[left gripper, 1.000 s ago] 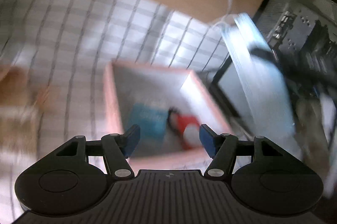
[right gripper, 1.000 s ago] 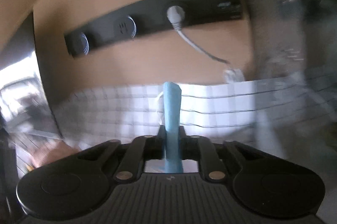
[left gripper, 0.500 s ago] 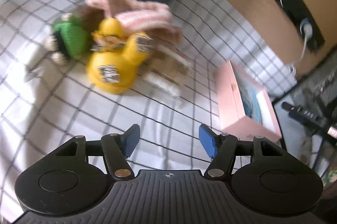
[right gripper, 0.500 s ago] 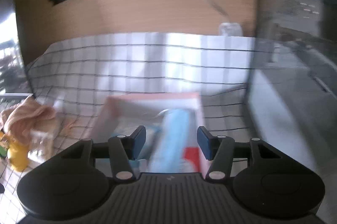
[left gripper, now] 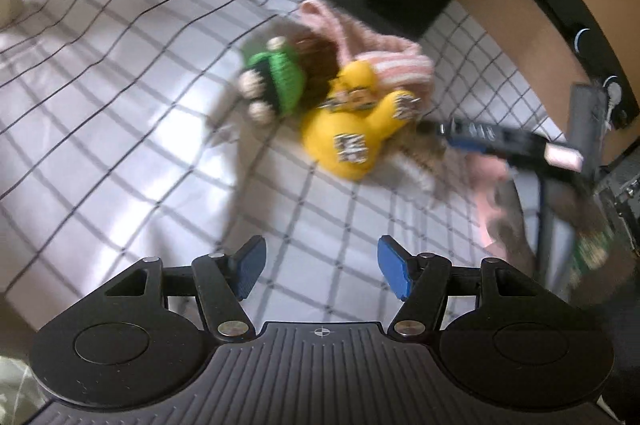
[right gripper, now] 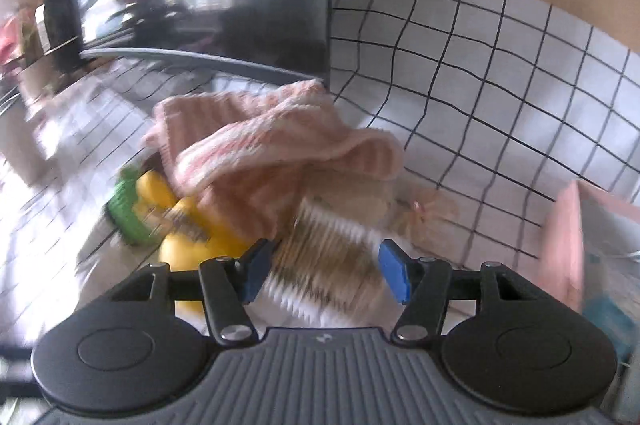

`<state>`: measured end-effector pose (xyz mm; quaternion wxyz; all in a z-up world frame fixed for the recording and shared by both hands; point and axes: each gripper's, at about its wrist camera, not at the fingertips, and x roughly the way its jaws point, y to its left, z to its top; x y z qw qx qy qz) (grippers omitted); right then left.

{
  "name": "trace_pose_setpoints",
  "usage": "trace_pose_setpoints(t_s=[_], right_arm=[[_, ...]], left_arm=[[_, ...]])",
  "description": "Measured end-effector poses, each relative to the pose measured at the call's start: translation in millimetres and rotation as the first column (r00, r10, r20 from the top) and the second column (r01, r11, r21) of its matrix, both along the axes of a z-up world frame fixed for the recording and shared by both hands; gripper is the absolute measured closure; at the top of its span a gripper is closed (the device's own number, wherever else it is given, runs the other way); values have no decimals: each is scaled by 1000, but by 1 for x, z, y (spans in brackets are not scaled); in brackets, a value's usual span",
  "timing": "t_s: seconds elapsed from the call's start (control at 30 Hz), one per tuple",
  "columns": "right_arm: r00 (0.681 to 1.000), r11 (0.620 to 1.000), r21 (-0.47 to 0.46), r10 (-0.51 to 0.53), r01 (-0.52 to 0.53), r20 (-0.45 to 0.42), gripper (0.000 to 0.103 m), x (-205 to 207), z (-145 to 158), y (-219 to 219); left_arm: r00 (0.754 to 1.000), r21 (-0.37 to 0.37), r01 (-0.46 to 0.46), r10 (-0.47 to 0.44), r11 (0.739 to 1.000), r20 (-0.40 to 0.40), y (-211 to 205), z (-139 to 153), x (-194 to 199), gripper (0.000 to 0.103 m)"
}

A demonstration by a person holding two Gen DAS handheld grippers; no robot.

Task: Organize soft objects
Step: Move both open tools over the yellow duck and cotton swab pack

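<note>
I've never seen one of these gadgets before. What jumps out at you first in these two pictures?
A bright heap of soft things on the checked cloth: a yellow plush toy beside a green knitted toy, with a pink striped towel draped over them. In the right wrist view, the right gripper hangs open right at a blurred brown-and-white striped cloth, with a pink box at the right edge.

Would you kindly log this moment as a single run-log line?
left gripper: open, empty | right gripper: jaws just opening, empty, over striped cloth | pile: pink towel, yellow plush, green plush | pink box at right
</note>
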<state>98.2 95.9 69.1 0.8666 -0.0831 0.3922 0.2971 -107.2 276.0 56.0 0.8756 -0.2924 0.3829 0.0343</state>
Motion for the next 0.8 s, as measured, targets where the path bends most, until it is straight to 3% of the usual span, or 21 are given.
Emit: trace_pose_setpoints(t_s=[0.17, 0.2, 0.3, 0.37, 0.43, 0.53, 0.6, 0.7, 0.8], right_arm=[[991, 997, 37, -76, 73, 109, 43, 25, -17, 9], [995, 997, 47, -57, 53, 81, 45, 33, -20, 8], [998, 995, 96, -25, 30, -55, 68, 40, -22, -1], [994, 996, 94, 8, 2, -108, 73, 23, -22, -7], [989, 997, 59, 50, -42, -139, 73, -8, -26, -14], [989, 995, 8, 101, -101, -112, 73, -57, -23, -28], [989, 993, -32, 114, -117, -97, 67, -84, -19, -39], [997, 991, -107, 79, -81, -20, 55, -112, -8, -54], [998, 991, -130, 39, -33, 44, 53, -124, 8, -66]], left_arm=[[1000, 28, 24, -24, 999, -5, 14, -6, -9, 36], [1000, 27, 31, -31, 999, -3, 17, -6, -10, 36], [999, 22, 45, -46, 999, 9, 23, -3, -4, 36], [997, 27, 60, -61, 998, 41, 26, 3, 6, 37], [994, 41, 67, -70, 997, 85, 30, 11, 19, 36], [988, 75, 33, -44, 997, 147, 41, 22, 41, 36], [985, 101, 39, -55, 994, 165, 48, 27, 59, 36], [983, 181, 75, -102, 981, 149, 57, 33, 96, 36], [984, 223, 136, -157, 965, 82, 57, 35, 132, 38]])
